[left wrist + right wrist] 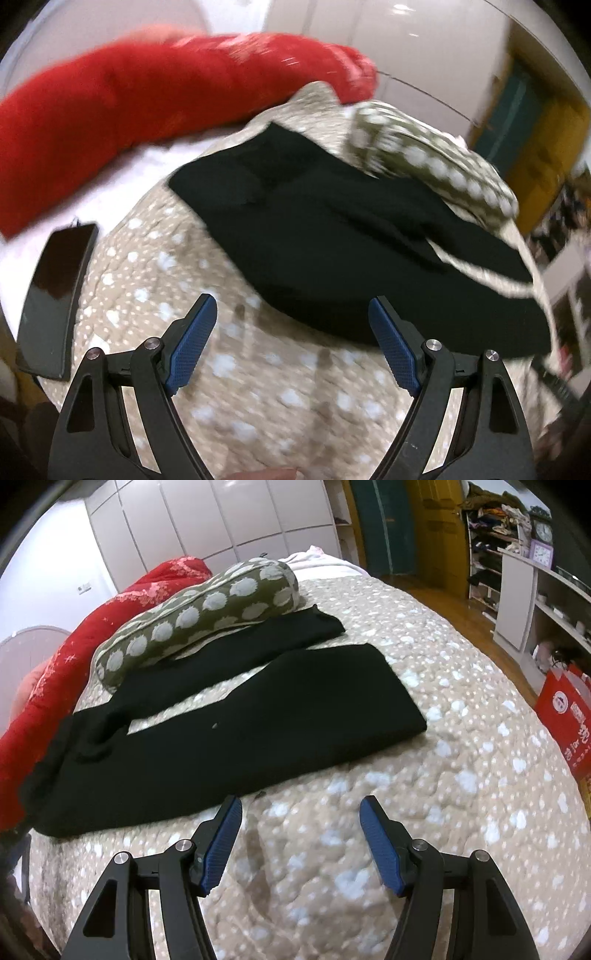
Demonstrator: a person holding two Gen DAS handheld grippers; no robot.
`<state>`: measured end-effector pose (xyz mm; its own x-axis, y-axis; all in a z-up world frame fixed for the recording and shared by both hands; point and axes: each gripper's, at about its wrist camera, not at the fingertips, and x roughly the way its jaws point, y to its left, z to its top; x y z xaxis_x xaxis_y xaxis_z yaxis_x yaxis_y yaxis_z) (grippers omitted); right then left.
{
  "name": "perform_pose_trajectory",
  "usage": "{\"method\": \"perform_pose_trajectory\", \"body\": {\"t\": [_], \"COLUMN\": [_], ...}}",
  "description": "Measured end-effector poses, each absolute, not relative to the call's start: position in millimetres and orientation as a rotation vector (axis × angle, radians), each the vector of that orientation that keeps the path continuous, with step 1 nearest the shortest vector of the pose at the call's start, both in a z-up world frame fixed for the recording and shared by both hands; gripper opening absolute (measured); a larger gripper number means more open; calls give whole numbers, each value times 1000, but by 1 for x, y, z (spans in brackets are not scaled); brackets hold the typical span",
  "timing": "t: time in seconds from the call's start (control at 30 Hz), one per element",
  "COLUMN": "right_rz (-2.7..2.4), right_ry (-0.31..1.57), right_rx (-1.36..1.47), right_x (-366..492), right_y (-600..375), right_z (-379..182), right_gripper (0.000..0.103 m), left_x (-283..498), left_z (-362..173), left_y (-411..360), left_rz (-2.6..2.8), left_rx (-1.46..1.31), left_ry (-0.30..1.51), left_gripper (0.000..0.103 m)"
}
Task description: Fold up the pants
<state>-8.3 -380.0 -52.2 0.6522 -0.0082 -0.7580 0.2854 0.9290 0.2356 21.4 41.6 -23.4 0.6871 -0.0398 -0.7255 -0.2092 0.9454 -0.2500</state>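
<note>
The pants lie flat on the bed, spread across the middle and left of my right view, the two legs apart with a strip of bedspread showing between them; the nearer leg ends at centre right of the frame, the farther one runs toward the upper middle. In my left view the pants fill the centre and right, blurred. A spotted pillow rests just beyond the far leg and seems to touch it; I cannot tell whether it overlaps the cloth. Behind that, a red blanket runs along the left edge of the frame, and in the left view it crosses the upper left. A phone lies at the left edge there, beside the bedspread. My right tool hangs over the bedspread at bottom centre, fingers wide apart and holding nothing, just short of the near leg. My left tool is likewise spread and bare, its right finger over the pants' edge.
</note>
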Motion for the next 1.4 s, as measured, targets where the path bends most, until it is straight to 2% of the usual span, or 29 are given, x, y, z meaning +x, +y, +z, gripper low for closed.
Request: {"method": "perform_pose_trajectory", "body": {"t": [0.17, 0.47, 0.5, 0.53, 0.57, 0.6, 0.63, 0.67, 0.7, 0.73, 1.03, 1.17, 1.23, 1.3, 1.4], "right_rz": [-135, -107, -95, -84, -74, -59, -42, -36, -33, -29, 27, -27, -103, -244, -413], "right_ry": [843, 775, 754, 736, 724, 716, 710, 705, 697, 682, 621, 696, 792, 861, 837], "right_rx": [416, 494, 508, 523, 551, 580, 606, 618, 620, 621, 516, 431, 396, 351, 339], "right_x": [6, 33, 35, 36, 37, 36, 35, 33, 30, 25, -40, -74, -76, -83, -105], "right_y": [-396, -409, -411, -413, -416, -420, -423, -425, -426, -426, -416, -423, -433, -448, -477], "right_z": [-56, -59, -59, -59, -60, -62, -62, -62, -60, -55, 4, -3, -23, -36, -31], "right_gripper": [65, 67, 57, 38, 31, 14, 8, 7, 6, 5, 5, 8, 18, 19, 21], "left_x": [47, 101, 103, 105, 105, 105, 105, 106, 103, 100, 35, 7, 0, -9, -24], "left_z": [-22, -60, -62, -62, -60, -60, -60, -61, -60, -58, -26, -42, -54, -58, -41], "left_y": [81, 79, 79, 78, 76, 77, 78, 81, 86, 90, 94, 99, 104, 110, 115], "left_rz": [113, 52, 58, 66, 73, 76, 80, 83, 72, 64, -3, 35, 41, 54, 113], "left_rx": [-484, -604, -603, -593, -578, -572, -573, -584, -615, -636, -620, -558, -572, -589, -548], "left_ry": [816, 932, 938, 932, 912, 903, 908, 916, 908, 898, 859, 941, 986, 992, 956], "left_gripper": [84, 84, 84, 84, 76, 48, 32, 16, 16, 11, 9, 9, 15, 23, 31]}}
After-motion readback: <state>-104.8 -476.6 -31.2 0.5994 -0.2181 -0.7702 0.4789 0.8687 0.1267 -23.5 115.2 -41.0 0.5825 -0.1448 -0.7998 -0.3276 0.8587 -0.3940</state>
